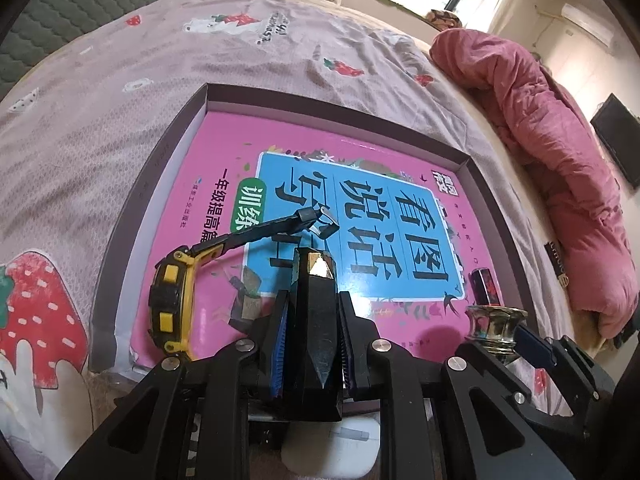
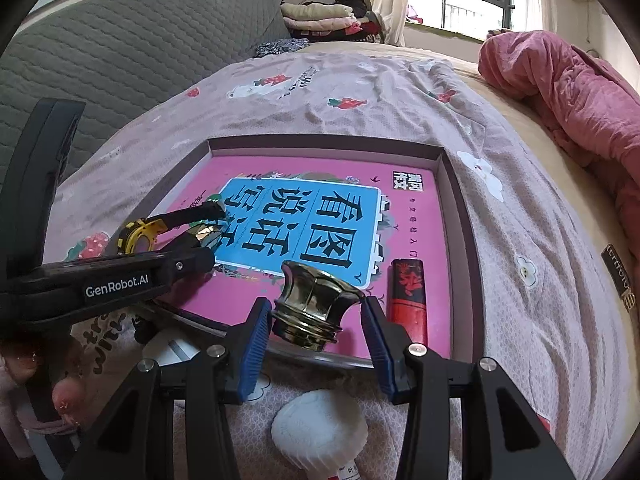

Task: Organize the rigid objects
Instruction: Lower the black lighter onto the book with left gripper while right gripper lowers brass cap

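Pink is the cover of the book [image 2: 328, 236] laid flat in the shallow box [image 2: 466, 216] on the bed, and the sorting is judged well under way. Already placed on the book are a yellow and black watch [image 1: 170, 308], near the box's left wall, and a red tube [image 2: 408, 300] near the right wall. Two more pieces are being carried over the box's near edge. A black faceted bottle [image 1: 318, 320] is clamped between the closed-in blue pads of the left gripper [image 1: 314, 320]. A brass-coloured flared cap [image 2: 316, 304] sits between the pads of the right gripper [image 2: 316, 316]; the left pad is seen touching it, the right pad close to its rim, so a light hold is judged, though full contact cannot be confirmed. Still left outside the box, on the sheet below the grippers, is a white ribbed lid [image 2: 320, 424]; a white case [image 1: 332, 452] is seen below the left gripper too.

Writing: large Chinese characters are printed on the book's blue panel, upside down from here. "GenRobot.AI" is read on the left gripper's arm in the right view. A Chinese character is marked on the red tube. Lettering on the sheet is too warped to read.
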Tool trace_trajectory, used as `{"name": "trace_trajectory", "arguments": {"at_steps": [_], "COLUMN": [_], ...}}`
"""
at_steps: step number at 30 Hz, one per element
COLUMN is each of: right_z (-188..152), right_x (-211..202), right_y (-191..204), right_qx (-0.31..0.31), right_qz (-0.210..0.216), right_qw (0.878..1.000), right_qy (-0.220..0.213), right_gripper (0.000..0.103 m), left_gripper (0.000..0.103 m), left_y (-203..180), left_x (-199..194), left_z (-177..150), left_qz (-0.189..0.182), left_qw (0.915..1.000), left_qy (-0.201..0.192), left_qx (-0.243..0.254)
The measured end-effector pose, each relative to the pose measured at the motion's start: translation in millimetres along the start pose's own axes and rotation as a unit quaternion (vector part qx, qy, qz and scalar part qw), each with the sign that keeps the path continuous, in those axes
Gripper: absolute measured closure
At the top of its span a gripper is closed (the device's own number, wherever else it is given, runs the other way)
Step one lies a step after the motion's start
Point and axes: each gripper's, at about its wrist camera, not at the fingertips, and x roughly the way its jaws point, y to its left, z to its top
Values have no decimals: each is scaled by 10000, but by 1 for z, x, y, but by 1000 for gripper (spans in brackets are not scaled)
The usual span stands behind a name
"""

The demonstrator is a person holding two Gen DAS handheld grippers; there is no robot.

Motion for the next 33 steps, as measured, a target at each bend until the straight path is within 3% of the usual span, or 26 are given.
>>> {"name": "trace_trajectory", "arguments": {"at_steps": [14, 23, 33], "right_z": [6, 15, 12], "right_x": [10, 17, 14], "right_y": [-8, -18, -28], "right_qx": [82, 40, 464], "right_qz": [24, -22, 43], "right_qw": [9993, 9966, 9956], "right_qy": [361, 824, 819], "right_gripper": [56, 56, 56], "left_gripper": [79, 79, 78], "left_y": [1, 2, -1], "left_x": [-3, -3, -5], "left_z": [-3, -2, -3], "left_qz": [-60, -100, -84], "left_qw": [9999, 9999, 9998], "left_qy": [78, 96, 123], "left_qx": [40, 53, 120]}}
